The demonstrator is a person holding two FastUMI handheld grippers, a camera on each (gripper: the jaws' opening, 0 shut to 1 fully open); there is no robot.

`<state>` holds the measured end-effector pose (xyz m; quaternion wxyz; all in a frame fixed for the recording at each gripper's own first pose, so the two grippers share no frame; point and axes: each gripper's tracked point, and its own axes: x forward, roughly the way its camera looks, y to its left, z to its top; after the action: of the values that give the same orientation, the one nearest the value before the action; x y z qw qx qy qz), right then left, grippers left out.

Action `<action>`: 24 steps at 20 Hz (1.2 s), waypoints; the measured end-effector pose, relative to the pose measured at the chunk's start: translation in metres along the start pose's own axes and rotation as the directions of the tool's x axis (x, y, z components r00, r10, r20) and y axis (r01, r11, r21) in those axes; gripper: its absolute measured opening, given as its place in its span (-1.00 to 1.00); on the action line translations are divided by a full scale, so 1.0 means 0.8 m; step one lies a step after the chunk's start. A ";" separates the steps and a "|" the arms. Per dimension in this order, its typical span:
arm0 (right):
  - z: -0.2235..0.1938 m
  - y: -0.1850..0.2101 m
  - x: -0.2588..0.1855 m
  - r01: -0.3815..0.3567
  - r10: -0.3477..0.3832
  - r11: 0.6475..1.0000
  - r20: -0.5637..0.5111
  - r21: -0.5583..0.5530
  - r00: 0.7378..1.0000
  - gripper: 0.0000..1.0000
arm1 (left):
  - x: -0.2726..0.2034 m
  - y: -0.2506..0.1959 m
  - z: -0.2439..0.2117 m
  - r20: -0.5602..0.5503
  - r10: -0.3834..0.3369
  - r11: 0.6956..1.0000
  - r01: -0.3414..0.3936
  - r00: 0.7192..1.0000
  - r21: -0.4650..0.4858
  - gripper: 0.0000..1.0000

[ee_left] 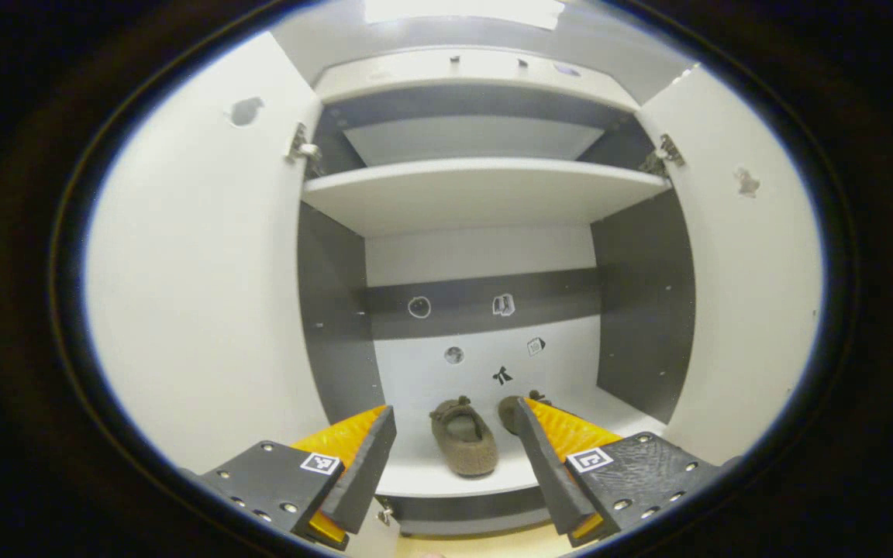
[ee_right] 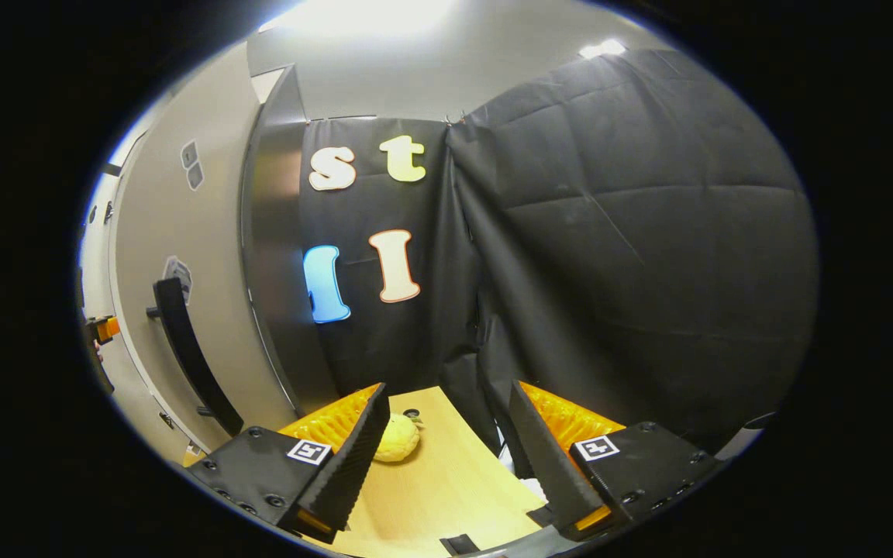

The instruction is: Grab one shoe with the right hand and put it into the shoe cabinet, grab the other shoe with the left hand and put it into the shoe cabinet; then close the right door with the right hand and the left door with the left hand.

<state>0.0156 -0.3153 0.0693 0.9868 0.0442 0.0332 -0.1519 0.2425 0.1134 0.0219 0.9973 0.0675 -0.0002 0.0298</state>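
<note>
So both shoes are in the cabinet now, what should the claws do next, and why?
Probably the right claw should swing toward the black handle on the right door to push it shut. Both shoes sit on the bottom shelf, both doors stand open, and both claws are open, holding nothing.

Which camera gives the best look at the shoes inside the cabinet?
The left gripper view: it faces the open cabinet, where both brown shoes sit on the bottom shelf. The right gripper view faces the booth wall and the outside of a cabinet door instead.

A yellow rounded object [ee_right: 398, 438] (identity unclear) lies on the wooden floor [ee_right: 446, 488].
</note>
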 end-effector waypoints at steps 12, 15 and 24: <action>0.050 0.108 0.030 -0.311 0.312 0.950 0.048 -0.023 0.949 1.00 | -0.156 0.003 -0.113 -0.140 0.162 0.974 -0.181 0.977 -0.138 0.94; 0.046 0.130 0.028 -0.352 0.355 0.934 0.033 -0.056 0.934 0.96 | -0.170 0.012 -0.110 -0.139 0.176 0.973 -0.194 0.975 -0.129 0.79; 0.045 0.149 0.010 -0.291 0.297 0.950 0.045 -0.111 0.954 0.90 | -0.174 0.030 -0.111 -0.127 0.137 0.979 -0.154 0.982 -0.132 0.80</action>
<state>0.0611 -0.2080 0.1139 1.0000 -0.0069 0.0041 -0.0024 0.1014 0.1407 -0.0638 0.9929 -0.0055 0.0516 0.1067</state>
